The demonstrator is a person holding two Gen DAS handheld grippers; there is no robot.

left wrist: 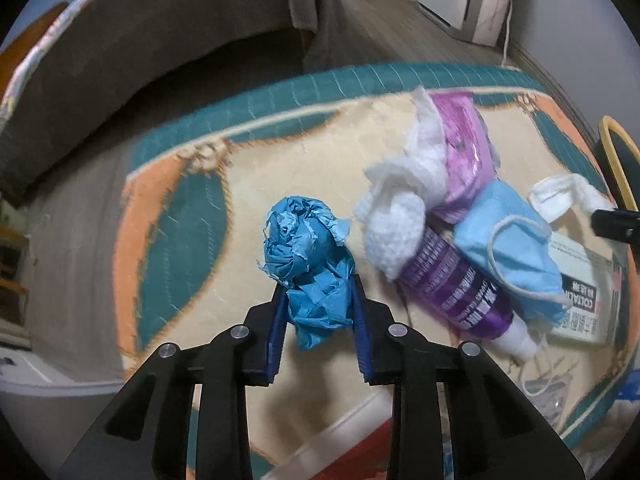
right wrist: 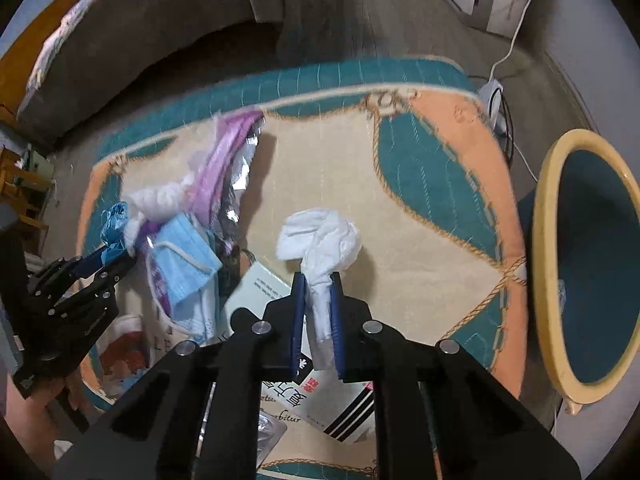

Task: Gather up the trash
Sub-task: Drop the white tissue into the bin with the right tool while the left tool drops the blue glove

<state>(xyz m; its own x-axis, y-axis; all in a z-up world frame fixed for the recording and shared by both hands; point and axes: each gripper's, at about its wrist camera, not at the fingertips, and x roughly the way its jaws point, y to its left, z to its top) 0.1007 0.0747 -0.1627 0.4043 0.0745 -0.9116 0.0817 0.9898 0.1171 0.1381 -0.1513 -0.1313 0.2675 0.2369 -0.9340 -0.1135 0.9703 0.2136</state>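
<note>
Right wrist view: your right gripper (right wrist: 318,312) pinches a white tissue (right wrist: 320,240), the bin (right wrist: 548,240) just right. Your left gripper (left wrist: 320,304) clamps a blue wad (left wrist: 308,256); carry both over the bin's rim next.

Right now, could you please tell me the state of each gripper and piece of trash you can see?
Left gripper: jaws shut on the blue paper wad, lifted above the mat.
Right gripper: jaws shut on the white tissue.
Blue face mask: loose, draped over the purple bottle.
Purple bottle: lying on its side.
White crumpled tissue: loose in the pile.
Bin: open, beside the mat.
</note>
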